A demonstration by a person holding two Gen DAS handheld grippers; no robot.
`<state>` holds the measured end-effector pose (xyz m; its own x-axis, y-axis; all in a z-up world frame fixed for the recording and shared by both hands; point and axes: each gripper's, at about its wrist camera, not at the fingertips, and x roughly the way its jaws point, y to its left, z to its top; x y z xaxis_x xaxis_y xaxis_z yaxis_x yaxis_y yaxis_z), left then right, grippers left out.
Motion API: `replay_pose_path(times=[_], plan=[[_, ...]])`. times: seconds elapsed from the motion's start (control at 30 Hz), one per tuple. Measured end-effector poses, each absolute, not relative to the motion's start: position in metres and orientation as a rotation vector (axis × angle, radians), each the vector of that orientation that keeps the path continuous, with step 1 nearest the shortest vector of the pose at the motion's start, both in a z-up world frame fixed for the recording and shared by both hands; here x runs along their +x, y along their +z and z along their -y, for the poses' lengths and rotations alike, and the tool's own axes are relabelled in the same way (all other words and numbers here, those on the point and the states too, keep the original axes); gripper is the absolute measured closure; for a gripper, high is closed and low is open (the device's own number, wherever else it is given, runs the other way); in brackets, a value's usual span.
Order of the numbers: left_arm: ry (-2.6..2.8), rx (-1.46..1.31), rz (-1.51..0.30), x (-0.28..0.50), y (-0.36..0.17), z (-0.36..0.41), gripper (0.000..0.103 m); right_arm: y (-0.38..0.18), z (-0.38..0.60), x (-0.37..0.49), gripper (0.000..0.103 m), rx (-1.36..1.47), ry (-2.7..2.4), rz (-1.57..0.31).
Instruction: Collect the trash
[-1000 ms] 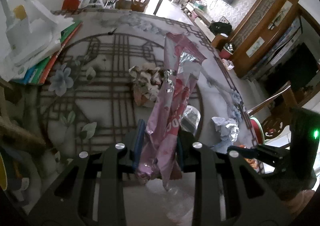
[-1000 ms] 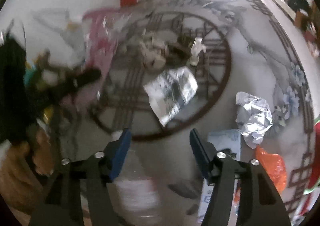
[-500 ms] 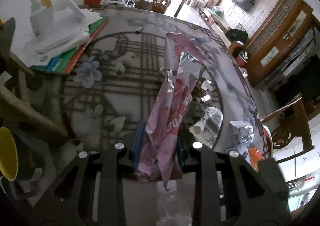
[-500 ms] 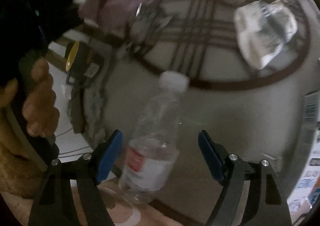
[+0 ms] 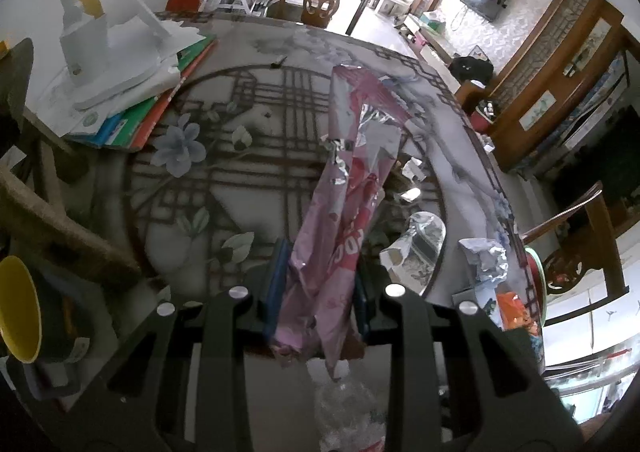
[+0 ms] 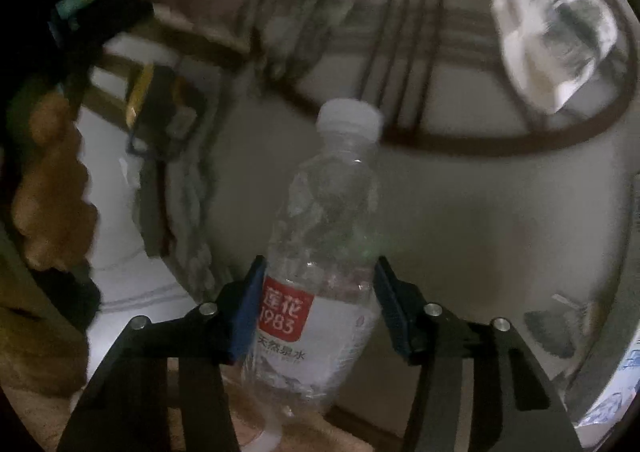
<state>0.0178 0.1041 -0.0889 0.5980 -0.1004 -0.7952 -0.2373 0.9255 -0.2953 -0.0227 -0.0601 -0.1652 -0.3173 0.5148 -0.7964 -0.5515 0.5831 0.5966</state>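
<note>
Closing on the water bottle (image 6: 320, 272), the right tongs (image 6: 320, 304) are best squeezed gently; the pink wrapper (image 5: 344, 220), rising toward twelve o'clock, is pinched by the left tongs (image 5: 318, 292).

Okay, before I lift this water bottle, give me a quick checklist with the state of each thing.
1. Right claw around the clear plastic water bottle with the red label: ok; its jaws have just been closing and both blue pads sit against the bottle's sides.
2. White cap on the bottle: ok.
3. Bottle empty: cannot tell, the picture is dim.
4. Left claw shut on the crumpled pink foil wrapper: ok.
5. Other trash left on the patterned table: not ok, the crumpled white paper ball lies near the edge.
</note>
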Motion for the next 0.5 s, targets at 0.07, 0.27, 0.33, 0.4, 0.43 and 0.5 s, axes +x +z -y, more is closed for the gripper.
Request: replay_pose_path(times=[0.07,0.27,0.33,0.4,0.43,0.5], plan=[[0.076,-0.395,-0.928,0.019,-0.087,-0.102,0.075,-0.151,0.072,-0.007,0.051,0.035,1.051,-1.503],[0.043,-0.393,-0.926,0.024,-0.082,-0.088,0.075,-0.116,0.121,0.040,0.051,0.193,0.926,-1.342],[0.026,-0.386,-0.930,0.027,-0.082,-0.078,0.075,-0.103,0.143,0.056,0.051,0.253,0.875,-1.287],[0.010,-0.385,-0.934,0.030,-0.082,-0.069,0.075,-0.094,0.159,0.065,0.051,0.290,0.842,-1.248],[0.003,-0.384,-0.937,0.031,-0.082,-0.063,0.075,-0.088,0.171,0.071,0.051,0.312,0.816,-1.218],[-0.010,-0.377,-0.943,0.034,-0.082,-0.052,0.075,-0.080,0.184,0.077,0.051,0.334,0.790,-1.188]])
